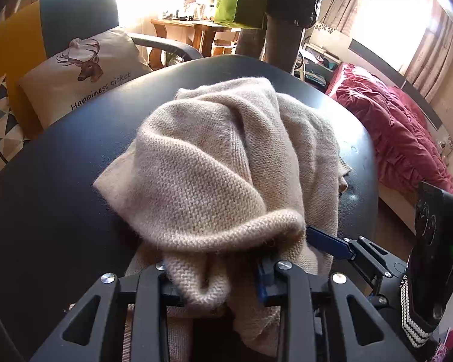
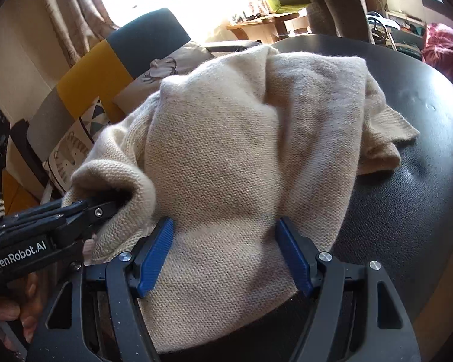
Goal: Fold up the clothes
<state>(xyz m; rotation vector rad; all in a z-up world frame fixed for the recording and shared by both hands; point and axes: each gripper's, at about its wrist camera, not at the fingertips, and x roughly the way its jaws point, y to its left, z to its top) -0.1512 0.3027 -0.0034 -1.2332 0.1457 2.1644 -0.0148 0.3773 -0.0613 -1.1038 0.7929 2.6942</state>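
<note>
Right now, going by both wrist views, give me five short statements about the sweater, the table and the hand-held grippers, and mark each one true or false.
1. The sweater is beige knit. True.
2. It lies neatly folded flat. False: it is bunched in a rumpled heap.
3. It rests on a dark table. True.
4. The right hand-held gripper is clamped shut beside the sweater. False: its blue fingers stand apart with knit fabric between them.
5. The left hand-held gripper has sweater fabric bunched over its tip. True; whether its jaws are closed on the fabric cannot be told.
</note>
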